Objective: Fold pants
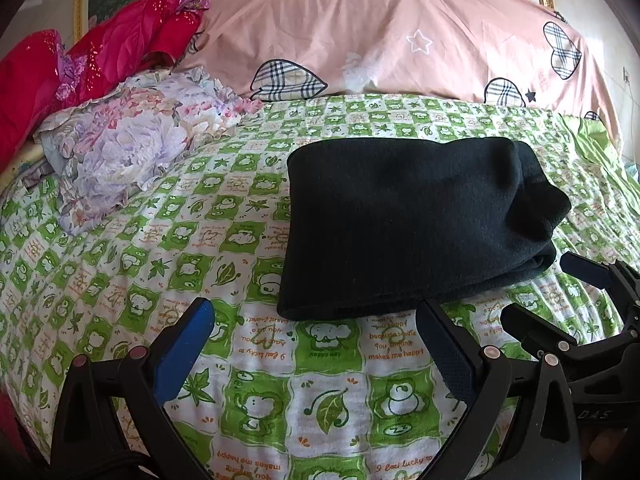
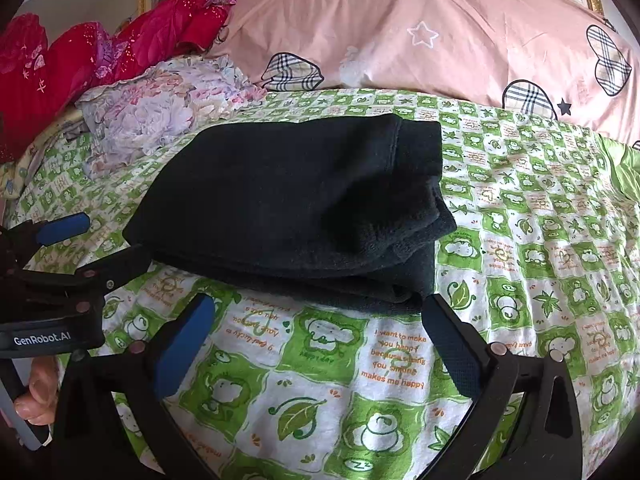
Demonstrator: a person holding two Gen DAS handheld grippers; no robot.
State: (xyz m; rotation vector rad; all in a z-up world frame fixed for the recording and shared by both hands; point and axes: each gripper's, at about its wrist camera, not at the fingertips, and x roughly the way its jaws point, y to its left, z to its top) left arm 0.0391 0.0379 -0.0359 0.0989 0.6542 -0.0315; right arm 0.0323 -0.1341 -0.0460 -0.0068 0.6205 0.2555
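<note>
Both grippers, left [image 1: 316, 340] and right [image 2: 320, 336], hung wide open and empty just short of the folded black pants [image 1: 404, 220]; judging the fold finished, squaring its ragged right edge remained.

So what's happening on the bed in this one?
A person holds a gripper in each hand over a bed with a green checked sheet. The black pants lie folded into a compact stack on the sheet. Both the left gripper and the right gripper are open, near the stack's front edge and holding nothing. A floral pillow, red bedding and a pink quilt sit behind.
</note>
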